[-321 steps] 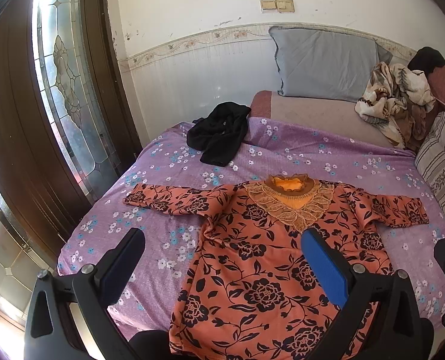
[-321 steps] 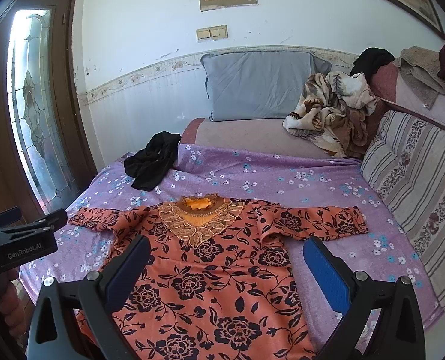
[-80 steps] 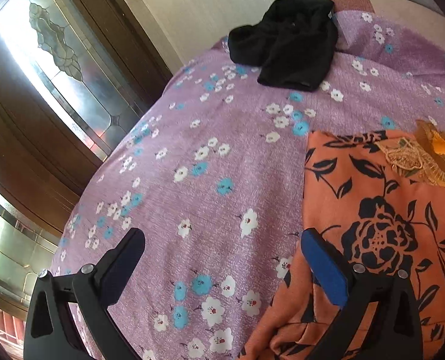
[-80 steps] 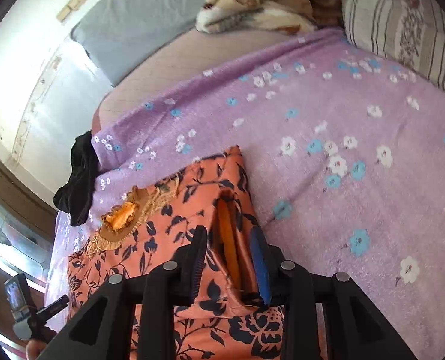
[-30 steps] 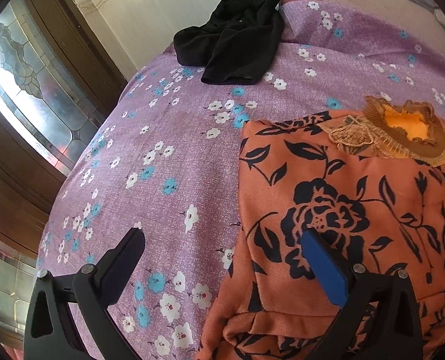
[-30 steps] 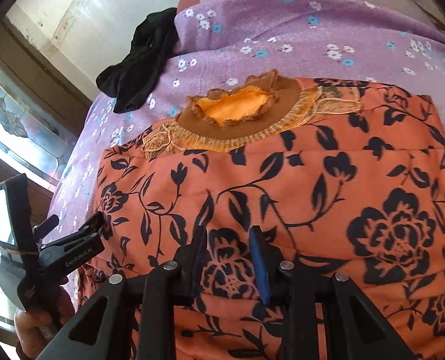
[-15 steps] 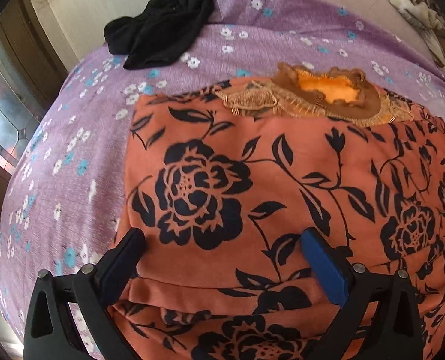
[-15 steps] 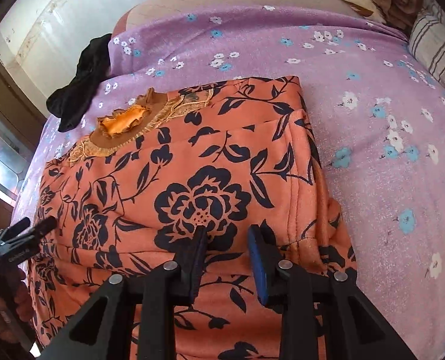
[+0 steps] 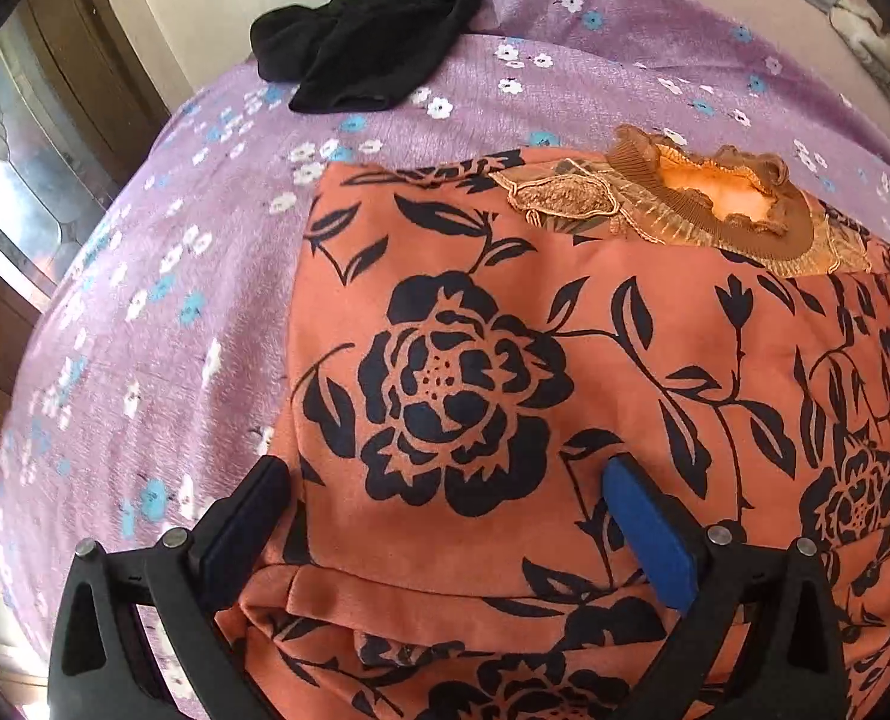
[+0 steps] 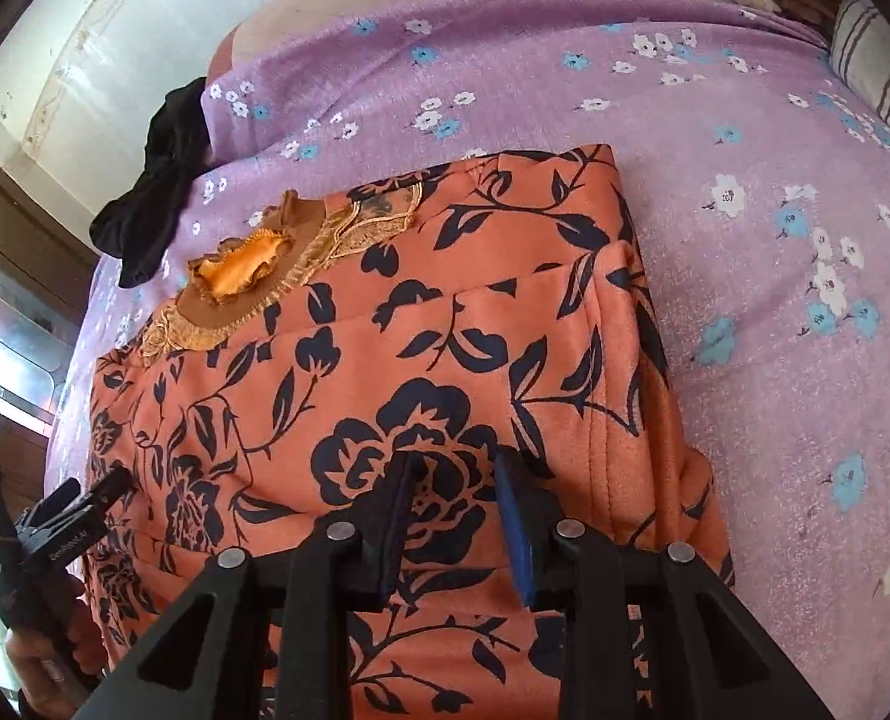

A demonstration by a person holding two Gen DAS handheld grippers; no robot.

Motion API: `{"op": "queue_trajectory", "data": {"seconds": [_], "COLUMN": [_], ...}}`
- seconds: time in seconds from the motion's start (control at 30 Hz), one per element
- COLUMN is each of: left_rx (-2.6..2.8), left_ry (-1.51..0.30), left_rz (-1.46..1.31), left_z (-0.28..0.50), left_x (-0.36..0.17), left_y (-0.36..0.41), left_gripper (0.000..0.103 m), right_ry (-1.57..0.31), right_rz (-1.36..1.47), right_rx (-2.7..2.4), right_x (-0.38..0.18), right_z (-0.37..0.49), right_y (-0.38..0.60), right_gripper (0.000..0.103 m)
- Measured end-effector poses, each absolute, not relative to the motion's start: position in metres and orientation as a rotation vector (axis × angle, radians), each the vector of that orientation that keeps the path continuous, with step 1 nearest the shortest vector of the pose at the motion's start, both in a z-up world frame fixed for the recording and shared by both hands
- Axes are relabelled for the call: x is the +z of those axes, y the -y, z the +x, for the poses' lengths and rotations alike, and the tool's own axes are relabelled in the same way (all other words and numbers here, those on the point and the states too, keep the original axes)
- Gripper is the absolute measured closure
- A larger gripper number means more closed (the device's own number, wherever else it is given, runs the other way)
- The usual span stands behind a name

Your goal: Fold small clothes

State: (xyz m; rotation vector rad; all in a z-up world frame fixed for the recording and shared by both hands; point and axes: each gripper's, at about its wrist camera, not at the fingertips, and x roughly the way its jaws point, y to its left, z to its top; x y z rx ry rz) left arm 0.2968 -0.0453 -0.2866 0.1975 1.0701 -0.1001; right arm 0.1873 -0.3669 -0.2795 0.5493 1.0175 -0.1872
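An orange dress with black flowers (image 9: 505, 372) lies on the purple flowered bedsheet (image 9: 144, 312), both sleeves folded in, its brown collar (image 9: 715, 198) at the far end. My left gripper (image 9: 445, 480) hangs open and wide just above the dress's left part, its left finger (image 9: 252, 516) at the folded edge. In the right wrist view my right gripper (image 10: 457, 468) hovers over the dress (image 10: 445, 312) near the right fold, jaws a narrow gap apart with nothing between them. The left gripper (image 10: 78, 504) shows there too, held by a hand (image 10: 42, 654).
A crumpled black garment (image 9: 372, 30) lies at the far left of the bed, also in the right wrist view as the black garment (image 10: 156, 192). A striped cushion (image 10: 883, 78) stands far right. A glass-panelled door (image 9: 18, 138) is at the left, past the bed's edge.
My left gripper has swung from the bare sheet onto the dress's left side and come lower. My right gripper has travelled from the dress's middle toward its right fold, jaws unchanged.
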Motion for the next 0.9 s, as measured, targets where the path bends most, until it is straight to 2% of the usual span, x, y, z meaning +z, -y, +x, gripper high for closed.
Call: {"op": "queue_trajectory", "data": {"seconds": [0.27, 0.53, 0.9], "left_rx": [-0.084, -0.127, -0.193], "left_ry": [-1.046, -0.981, -0.979], "left_rz": [0.210, 0.264, 0.208], "left_z": [0.284, 0.242, 0.159], "left_x": [-0.274, -0.263, -0.251], "left_y": [0.030, -0.001, -0.006], "left_gripper": [0.000, 0.000, 0.000], "right_ry": [-1.011, -1.011, -1.009], "right_rz": [0.599, 0.463, 0.322], "right_rx": [-0.130, 0.124, 0.147], "right_x": [-0.268, -0.260, -0.252], "right_z": [0.169, 0.151, 0.122], "right_y": [0.366, 0.293, 0.231], "right_gripper": [0.071, 0.071, 0.070]}}
